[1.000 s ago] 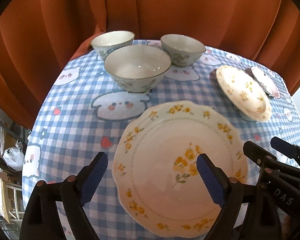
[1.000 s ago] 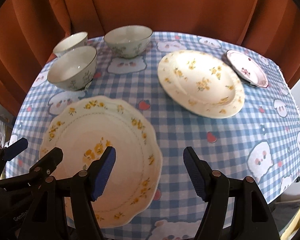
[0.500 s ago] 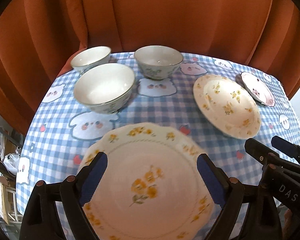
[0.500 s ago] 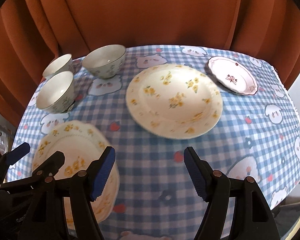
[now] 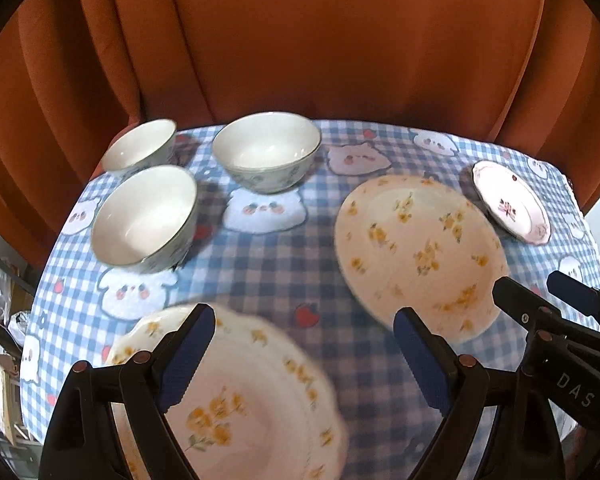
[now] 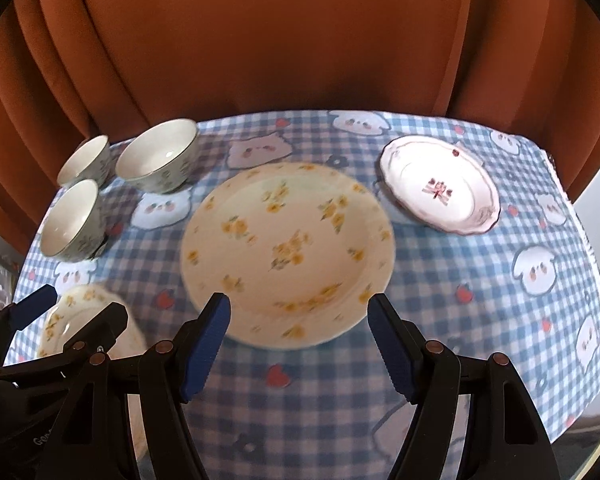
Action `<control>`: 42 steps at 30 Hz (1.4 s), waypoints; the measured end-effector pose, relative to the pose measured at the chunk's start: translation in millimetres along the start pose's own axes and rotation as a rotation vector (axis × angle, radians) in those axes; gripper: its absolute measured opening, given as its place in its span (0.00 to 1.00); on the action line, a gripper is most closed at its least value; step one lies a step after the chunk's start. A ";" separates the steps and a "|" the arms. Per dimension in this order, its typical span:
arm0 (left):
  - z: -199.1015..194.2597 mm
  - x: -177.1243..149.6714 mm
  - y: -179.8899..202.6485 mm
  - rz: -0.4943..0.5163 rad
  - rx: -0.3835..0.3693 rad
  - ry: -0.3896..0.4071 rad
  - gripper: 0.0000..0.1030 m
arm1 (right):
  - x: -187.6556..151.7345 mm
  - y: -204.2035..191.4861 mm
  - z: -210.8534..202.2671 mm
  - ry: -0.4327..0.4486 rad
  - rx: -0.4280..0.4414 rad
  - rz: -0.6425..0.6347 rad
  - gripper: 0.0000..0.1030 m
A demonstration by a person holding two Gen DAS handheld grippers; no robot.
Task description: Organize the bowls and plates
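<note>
Left gripper (image 5: 300,360): jaws spread wide, nothing between them, hovering above the near edge of the surface. A second ago it sat right over the scalloped plate; now it has pulled back and swung right, so that plate slides to its lower left.

Right gripper (image 6: 298,344): wide open too, holding nothing. It has swept right, and its fingers now frame the near rim of the round plate without touching it.

Scalloped plate (image 5: 236,396): yellow flowers, wavy rim, flat on the surface at the near left, just under the left gripper's left finger. Blurred here, and that is the camera moving.

Round plate (image 6: 288,252): yellow flowers, middle of the surface, dead ahead of the right gripper. My call: this is the next pick.

Small plate (image 6: 440,192): white with a pink pattern, far right, just beside the round plate but apart from it.

Bowls: three, clustered far left, all upright and unstacked. Near bowl (image 5: 144,220), back bowl (image 5: 140,148), middle bowl (image 5: 266,152).

Surface (image 6: 460,320): blue check cloth with bear faces, orange curtain (image 6: 280,40) behind.

What it means: nothing is stacked yet. Attention has shifted from the scalloped plate to the round one, so the sorting looks barely begun.
</note>
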State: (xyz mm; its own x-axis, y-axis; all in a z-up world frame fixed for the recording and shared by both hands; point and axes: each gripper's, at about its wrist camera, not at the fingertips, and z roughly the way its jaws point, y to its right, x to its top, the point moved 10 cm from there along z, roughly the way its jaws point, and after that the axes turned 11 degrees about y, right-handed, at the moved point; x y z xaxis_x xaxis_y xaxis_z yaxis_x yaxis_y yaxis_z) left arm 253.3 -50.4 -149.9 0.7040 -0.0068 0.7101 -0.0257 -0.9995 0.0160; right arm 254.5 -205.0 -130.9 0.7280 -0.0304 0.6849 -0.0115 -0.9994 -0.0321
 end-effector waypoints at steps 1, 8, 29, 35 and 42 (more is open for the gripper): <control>2.9 3.6 3.4 0.000 0.002 0.004 0.89 | 3.3 3.7 2.4 0.003 0.000 -0.002 0.72; 31.7 21.9 18.8 -0.007 0.025 0.015 0.89 | 21.5 27.3 27.8 0.002 0.000 0.006 0.72; 134.7 25.0 42.3 -0.005 0.053 -0.071 0.72 | 34.9 54.8 136.1 -0.037 0.014 0.016 0.71; 138.3 20.3 47.6 0.000 0.039 -0.096 0.72 | 35.8 60.8 142.2 -0.043 0.006 0.028 0.60; 138.4 21.8 53.7 -0.009 0.022 -0.100 0.68 | 26.7 64.9 153.4 -0.076 -0.006 0.027 0.55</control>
State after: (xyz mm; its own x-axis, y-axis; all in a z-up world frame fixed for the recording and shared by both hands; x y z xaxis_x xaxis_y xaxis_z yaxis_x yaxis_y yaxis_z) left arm 365.5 -108.3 -230.9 0.7718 0.0007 0.6358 -0.0042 -1.0000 0.0062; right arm 378.3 -268.3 -226.3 0.7773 -0.0561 0.6266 -0.0354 -0.9983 -0.0455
